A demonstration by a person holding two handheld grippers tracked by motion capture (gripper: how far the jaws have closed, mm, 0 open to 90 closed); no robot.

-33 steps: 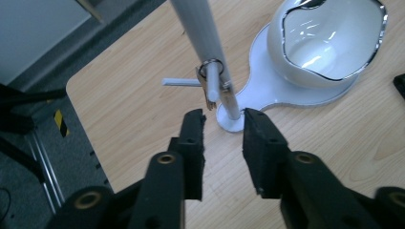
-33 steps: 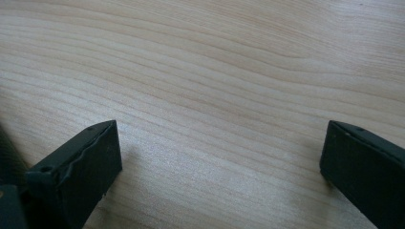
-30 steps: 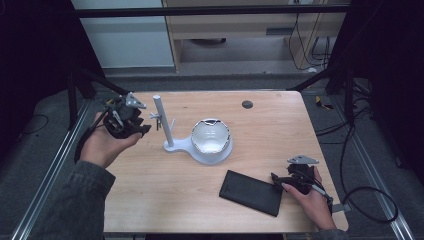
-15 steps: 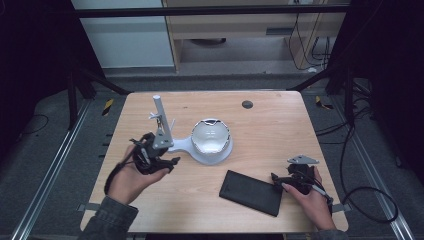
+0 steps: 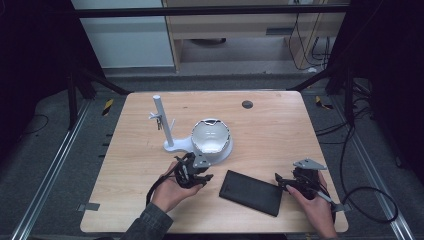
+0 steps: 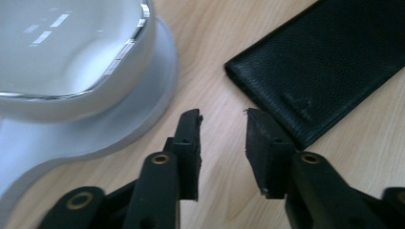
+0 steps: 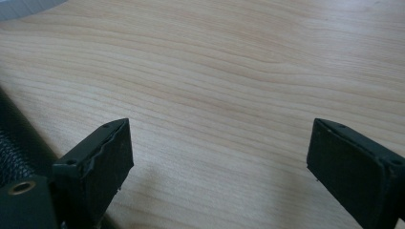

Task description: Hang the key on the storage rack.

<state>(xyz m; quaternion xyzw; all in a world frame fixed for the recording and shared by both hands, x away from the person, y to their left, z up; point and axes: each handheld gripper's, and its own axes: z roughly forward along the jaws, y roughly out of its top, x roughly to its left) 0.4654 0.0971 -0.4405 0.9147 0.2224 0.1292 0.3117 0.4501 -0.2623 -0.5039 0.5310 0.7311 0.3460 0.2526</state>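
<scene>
Wooden table (image 5: 125, 200), pale and bare at its left edge, seen from the high view. Farther in, white stand (image 5: 169, 137) with an upright post and a round bowl-shaped cradle (image 5: 212, 138) rimmed in chrome at its right end, set near the middle of the board. Just in front of that cradle, left gripper (image 5: 196, 176) in the left hand (image 5: 169, 192), low over the wood, pointing toward the black leather case (image 5: 251, 192). From the left gripper view, same gripper (image 6: 222, 119) with jaws narrow and just now closing further, nothing between them but bare wood; white base (image 6: 86, 124) curving off to the left of the jaws, corner of the black leather case (image 6: 315, 76) just ahead and to the right, close but apart from the tips. Black leather case flat on the table, lying slantwise between the two grippers, near the front edge. To its right, right gripper (image 5: 286, 184) in the right hand (image 5: 315, 207), resting low beside the case's right end. From the right gripper view, that gripper (image 7: 217, 143) with jaws wide, recently eased in a little, empty, bare wood grain between them; dark edge of the case (image 7: 14, 143) beside the left-hand jaw, touching or not impossible to tell. Small dark round insert (image 5: 247, 104) near the far edge.
</scene>
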